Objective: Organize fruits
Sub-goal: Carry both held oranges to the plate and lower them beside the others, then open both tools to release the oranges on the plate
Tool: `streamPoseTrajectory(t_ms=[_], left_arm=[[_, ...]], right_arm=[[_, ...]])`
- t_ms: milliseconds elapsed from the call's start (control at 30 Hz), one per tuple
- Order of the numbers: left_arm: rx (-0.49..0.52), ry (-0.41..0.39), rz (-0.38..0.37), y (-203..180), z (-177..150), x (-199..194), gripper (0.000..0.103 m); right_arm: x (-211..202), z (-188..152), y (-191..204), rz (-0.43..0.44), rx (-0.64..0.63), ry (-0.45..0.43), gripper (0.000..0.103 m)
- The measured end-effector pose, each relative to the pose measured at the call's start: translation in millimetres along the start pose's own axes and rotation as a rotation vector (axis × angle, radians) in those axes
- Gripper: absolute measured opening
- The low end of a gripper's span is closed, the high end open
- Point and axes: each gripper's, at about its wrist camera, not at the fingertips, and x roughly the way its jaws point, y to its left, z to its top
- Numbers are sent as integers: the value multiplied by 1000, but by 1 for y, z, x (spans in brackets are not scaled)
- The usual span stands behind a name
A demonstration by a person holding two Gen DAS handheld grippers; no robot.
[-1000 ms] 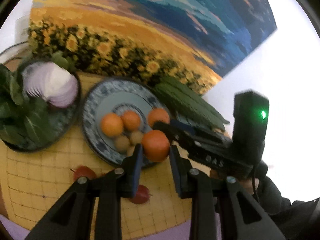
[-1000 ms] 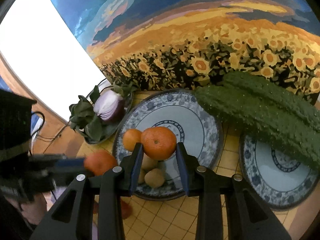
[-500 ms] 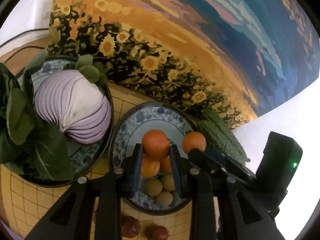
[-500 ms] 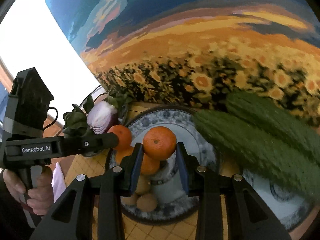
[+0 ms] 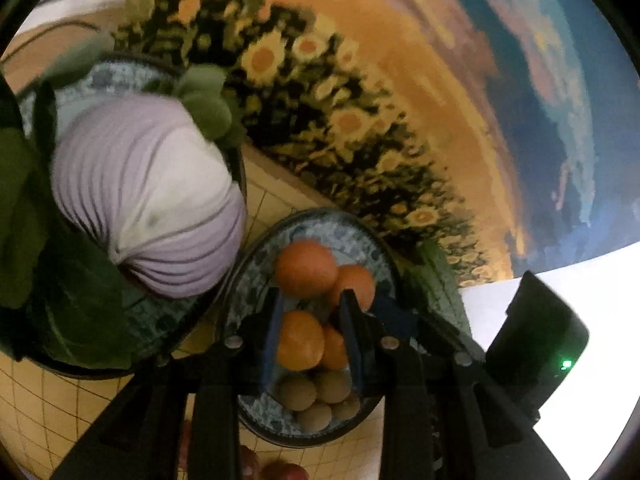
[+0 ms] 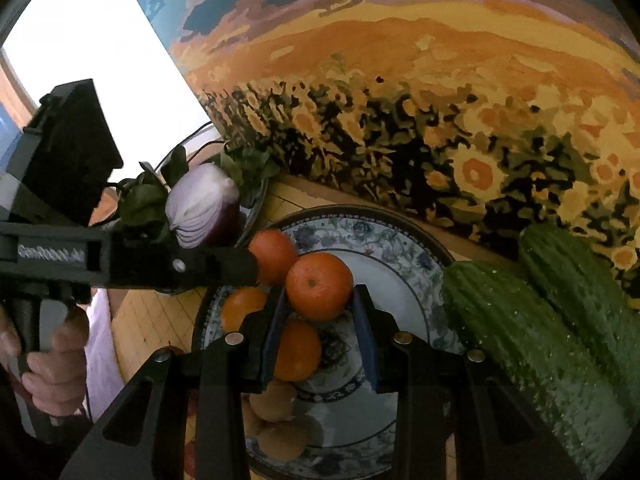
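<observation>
My left gripper (image 5: 312, 300) is shut on an orange (image 5: 306, 268), held at the fingertips above the blue-patterned plate (image 5: 248, 268). My right gripper (image 6: 319, 302) is shut on a second orange (image 6: 319, 286) over the same plate (image 6: 400, 240). The two held oranges sit side by side, close enough to touch. In the right wrist view the left gripper (image 6: 240, 268) reaches in from the left with its orange (image 6: 272, 254). Two oranges (image 6: 298, 350) and several small brown fruits (image 6: 280, 404) lie on the plate below.
A halved purple onion (image 5: 148, 208) with green leaves fills a plate to the left. Two bumpy green gourds (image 6: 520, 340) lie on the right. Red fruits (image 5: 280, 474) rest on the yellow grid mat (image 5: 40, 400). A sunflower painting (image 6: 440, 120) stands behind. A hand (image 6: 52, 380) grips the left handle.
Both grippers carried their oranges in over the patterned plate and closer together. The left view rolled and dropped nearer the plate and onion. Both grips stayed shut.
</observation>
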Motion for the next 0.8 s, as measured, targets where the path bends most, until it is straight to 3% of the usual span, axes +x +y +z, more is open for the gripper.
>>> streamPoseTrajectory(t_ms=[100,433,567,800], left_arm=[[-4,14,2,0,-2,3,40],[64,-55,-6,-14,-12,-15,44],[61,-57,-7,-12,-13,-18,44],[89,-80,3,-9,-23,-36,44]], right_arm=[[1,2,0,0,-6,10,35],[1,5,-2,9,-11,33,37],[-6,3,-2,32,-14,8,46],[-24,16,-15,31,79,-91,46]])
